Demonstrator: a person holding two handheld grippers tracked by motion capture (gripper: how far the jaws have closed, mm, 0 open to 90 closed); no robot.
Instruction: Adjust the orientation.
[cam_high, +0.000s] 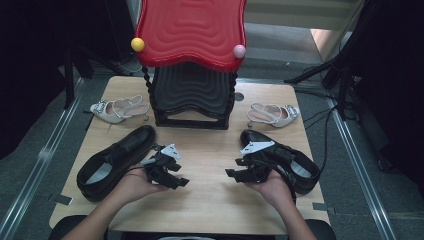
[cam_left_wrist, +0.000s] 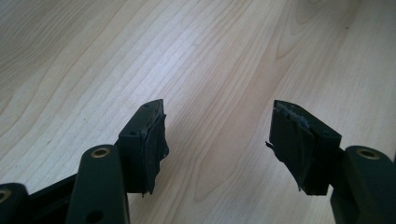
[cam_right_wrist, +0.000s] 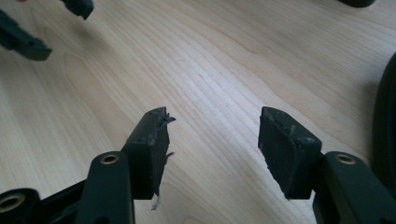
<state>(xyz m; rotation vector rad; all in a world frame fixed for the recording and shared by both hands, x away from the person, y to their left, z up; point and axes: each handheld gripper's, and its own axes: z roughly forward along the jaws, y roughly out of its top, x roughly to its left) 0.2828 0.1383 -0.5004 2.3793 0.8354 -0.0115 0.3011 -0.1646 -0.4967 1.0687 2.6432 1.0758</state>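
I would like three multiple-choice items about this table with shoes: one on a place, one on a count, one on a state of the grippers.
1. Where does the left black shoe lie?
A. on top of the rack
B. on the table, beside the left gripper
C. between the jaws of the right gripper

2. How many light heeled sandals are on the table?
A. two
B. one
C. four

3. How do the jaws of the left gripper stand?
A. shut on a sandal
B. shut on a shoe
C. open, with nothing between them

Answers:
1 B: in the high view the shoe rests on the wood next to the left gripper.
2 A: one sandal lies left of the rack with the red top, the other right of it.
3 C: the left gripper view has bare wood between the jaws.
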